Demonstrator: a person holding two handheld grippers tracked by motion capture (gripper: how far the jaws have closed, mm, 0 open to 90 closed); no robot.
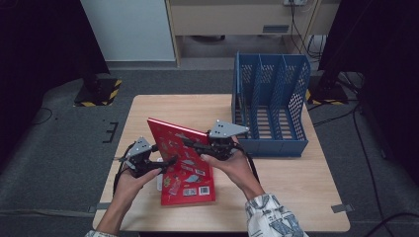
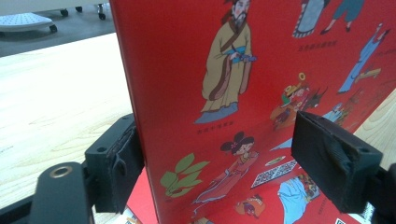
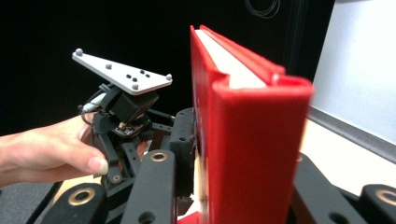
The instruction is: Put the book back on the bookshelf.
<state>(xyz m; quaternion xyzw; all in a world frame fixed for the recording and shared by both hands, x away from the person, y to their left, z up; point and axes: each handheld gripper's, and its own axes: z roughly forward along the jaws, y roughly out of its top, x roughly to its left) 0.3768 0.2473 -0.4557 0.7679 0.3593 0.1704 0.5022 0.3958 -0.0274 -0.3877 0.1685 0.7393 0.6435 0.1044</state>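
A red picture book is held tilted up on the wooden tabletop, its lower edge apparently resting on or near the wood toward the person and its upper edge raised toward the blue file rack; from the high view alone it cannot be said for certain whether that lower edge touches the wood. The book seems to be stood up this way so that it can be carried upright into one of the rack's slots, which would take it only edge-on, and it is steadied from both sides so that it does not flop shut or fall flat. The left tongs are set astride the left edge of the cover: in the left gripper view one pad lies against the back of the board, while the other pad stands off the printed face, so these tongs are parted and not clamped. The right tongs are placed around the spine end of the book, with black jaws on either side of the red boards; a hold on the book is suggested, though the pads themselves are hidden behind the cover. The rack stands just beyond the book, at the far right of the tabletop.
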